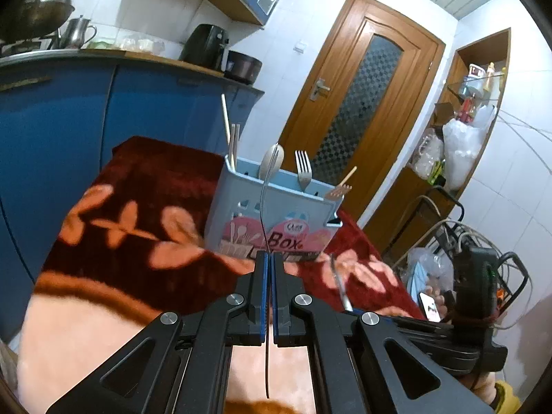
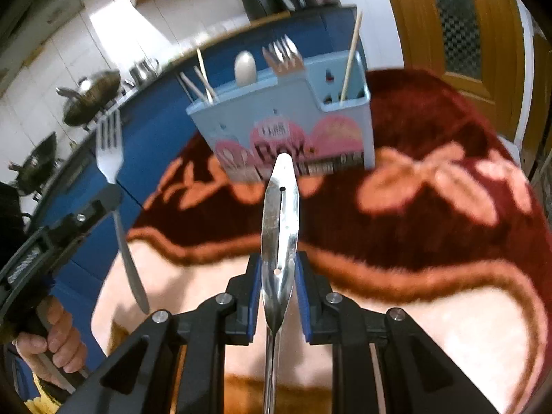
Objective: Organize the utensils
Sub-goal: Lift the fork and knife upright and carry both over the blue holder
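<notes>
our left gripper (image 1: 269,258) was clamped thin on a fork (image 1: 265,193) seen edge-on, and our right gripper (image 2: 277,269) pinched a spoon (image 2: 280,207) by its bowl, both raised before the blue utensil box (image 1: 276,207) standing on the red blanket (image 1: 138,179). we judged either narrow grip could let the utensil twist, so it might catch the box rim, tip the light box, or snag the fork (image 1: 303,169) and chopsticks (image 1: 234,145) already standing inside
</notes>
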Demonstrator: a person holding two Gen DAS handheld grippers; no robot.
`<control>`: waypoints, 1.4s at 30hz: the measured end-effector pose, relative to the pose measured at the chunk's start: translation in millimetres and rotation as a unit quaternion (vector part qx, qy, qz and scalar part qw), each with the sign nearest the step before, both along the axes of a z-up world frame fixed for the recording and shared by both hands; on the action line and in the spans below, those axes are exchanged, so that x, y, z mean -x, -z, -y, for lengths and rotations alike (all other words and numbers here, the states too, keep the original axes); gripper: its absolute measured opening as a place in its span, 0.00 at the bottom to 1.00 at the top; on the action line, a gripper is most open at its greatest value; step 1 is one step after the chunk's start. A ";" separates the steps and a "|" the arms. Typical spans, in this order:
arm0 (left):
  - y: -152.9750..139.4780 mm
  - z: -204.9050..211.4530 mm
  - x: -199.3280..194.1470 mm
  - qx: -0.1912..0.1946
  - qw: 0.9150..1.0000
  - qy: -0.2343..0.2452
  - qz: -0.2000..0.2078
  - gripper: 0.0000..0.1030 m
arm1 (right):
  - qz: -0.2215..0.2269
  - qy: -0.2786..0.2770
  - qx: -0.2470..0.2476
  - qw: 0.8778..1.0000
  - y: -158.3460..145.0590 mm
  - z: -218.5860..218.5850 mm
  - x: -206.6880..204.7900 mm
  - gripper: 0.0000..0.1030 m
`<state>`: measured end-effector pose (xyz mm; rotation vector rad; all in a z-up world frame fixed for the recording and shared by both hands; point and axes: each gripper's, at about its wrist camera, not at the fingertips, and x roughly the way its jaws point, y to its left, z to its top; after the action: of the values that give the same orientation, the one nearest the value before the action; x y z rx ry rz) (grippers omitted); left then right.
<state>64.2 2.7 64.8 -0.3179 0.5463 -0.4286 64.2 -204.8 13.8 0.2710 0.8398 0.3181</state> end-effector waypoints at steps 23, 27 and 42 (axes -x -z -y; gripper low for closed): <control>-88.8 19.4 -84.0 -0.007 0.990 -0.048 0.133 0.01 | 0.201 0.073 -0.001 0.977 -73.1 40.0 -29.1 0.21; -90.5 24.9 -101.5 -0.015 0.986 -0.062 0.152 0.01 | 0.234 0.090 0.004 0.968 -85.7 45.8 -49.1 0.21; -54.4 45.2 -135.2 -0.047 0.980 -0.078 0.179 0.01 | 0.335 0.093 0.043 0.937 -94.6 32.4 -126.1 0.21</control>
<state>199.3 -42.5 119.2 -0.1840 0.1877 -0.2970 190.3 -237.2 108.4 0.1408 0.1505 0.1739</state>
